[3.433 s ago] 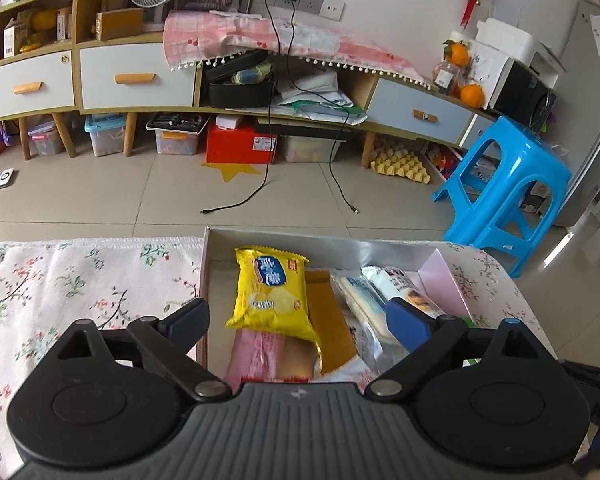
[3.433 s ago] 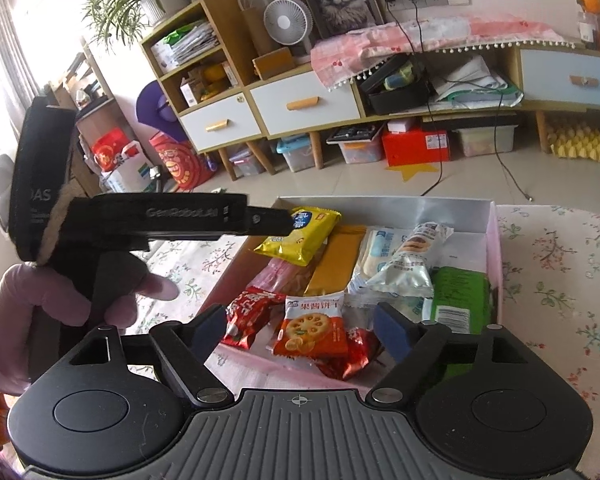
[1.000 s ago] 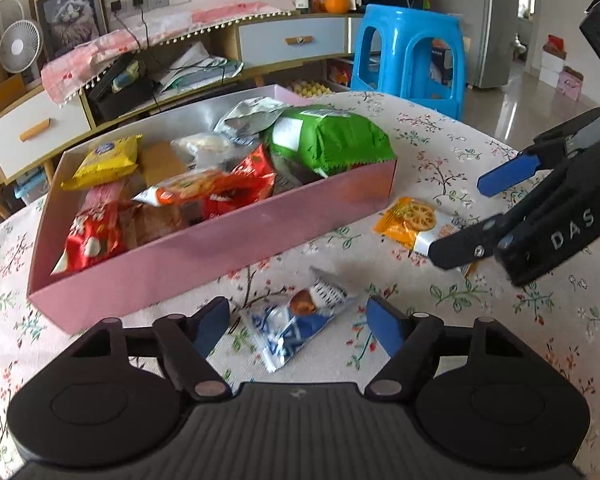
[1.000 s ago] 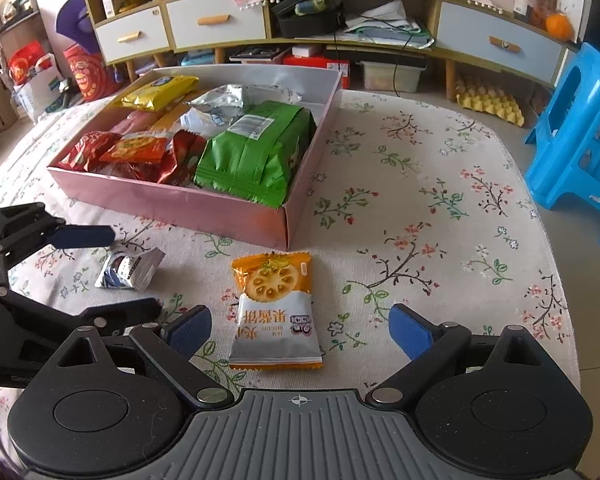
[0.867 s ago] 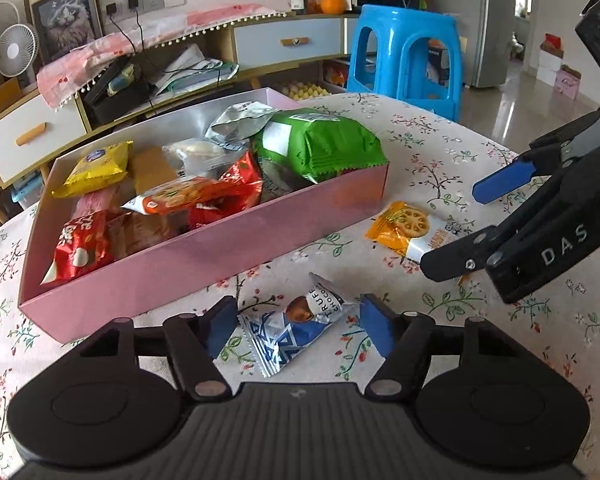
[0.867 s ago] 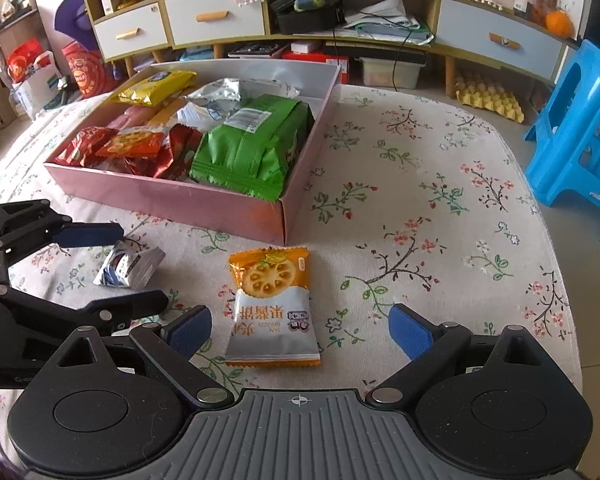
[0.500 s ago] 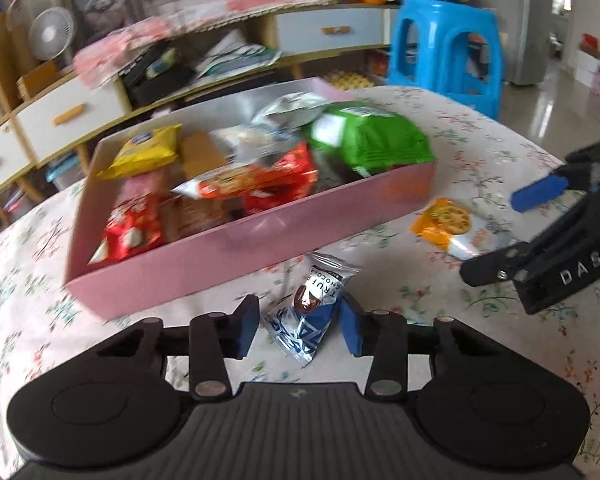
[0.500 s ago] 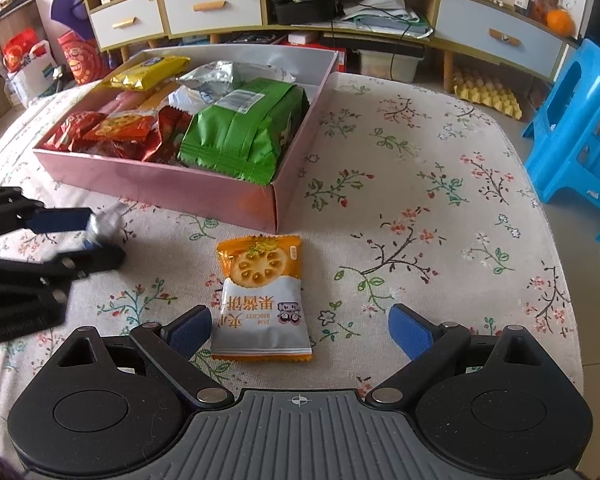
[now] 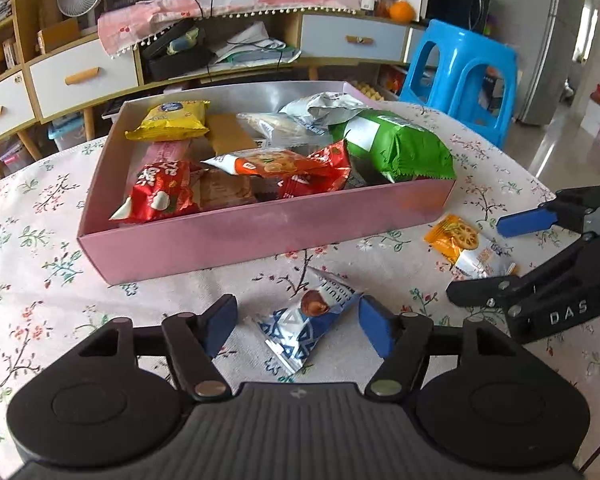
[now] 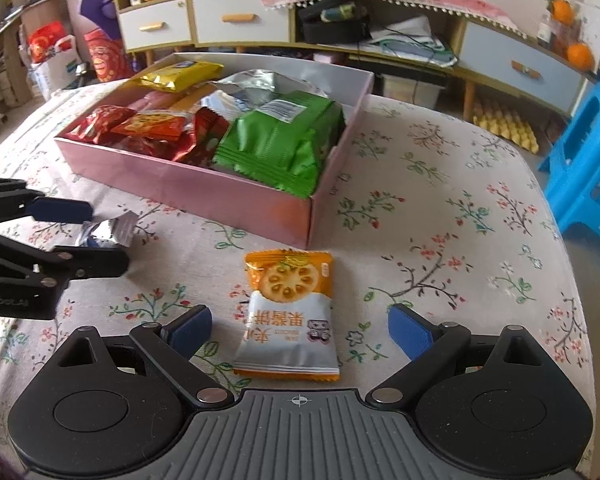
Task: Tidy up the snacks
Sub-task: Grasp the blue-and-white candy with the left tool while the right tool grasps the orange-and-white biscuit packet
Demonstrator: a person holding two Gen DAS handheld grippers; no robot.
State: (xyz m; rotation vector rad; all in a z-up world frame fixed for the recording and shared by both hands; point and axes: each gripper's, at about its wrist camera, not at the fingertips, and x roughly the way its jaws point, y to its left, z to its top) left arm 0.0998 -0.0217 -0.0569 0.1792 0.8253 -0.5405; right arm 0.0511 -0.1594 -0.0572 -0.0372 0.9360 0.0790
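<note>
Left tongs (image 9: 298, 326) opening, released, blue chocolate packet (image 9: 306, 326) between pads. Right tongs (image 10: 298, 334) wide, straddling orange biscuit packet (image 10: 288, 312), untouched.

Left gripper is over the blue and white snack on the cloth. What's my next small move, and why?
Probably close the left gripper again. Its jaws are opening, and the blue and white snack lies between them on the tablecloth, loose and not pinched. The pink box it likely belongs in sits just behind.
</note>
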